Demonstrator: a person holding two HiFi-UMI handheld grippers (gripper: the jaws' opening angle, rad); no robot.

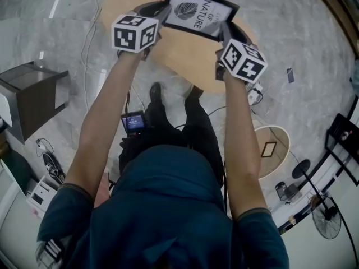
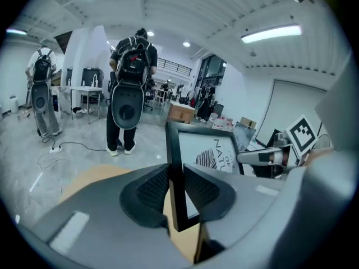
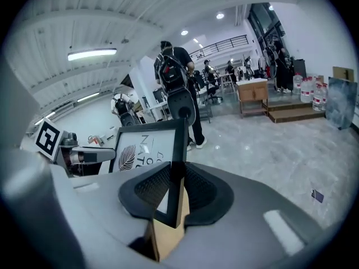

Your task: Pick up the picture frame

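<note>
- Pinching the frame (image 1: 199,11) at both ends: the left gripper (image 1: 161,13) has its fingers (image 2: 147,188) pressed on the left short edge, and the right gripper (image 1: 225,32) clamps the right one.
- The frame hangs between the grippers, print side up. Its long axis runs from one gripper to the other, and it looks clear of the round table (image 1: 185,58) below.
- Neither hand is nearer. Each holds an end, so any further lift depends on both moving together.
- Gripper views show each edge set well in between the pads, and people standing across the hall.
- Head view hides that contact but shows the whole frame, slightly tilted.
</note>
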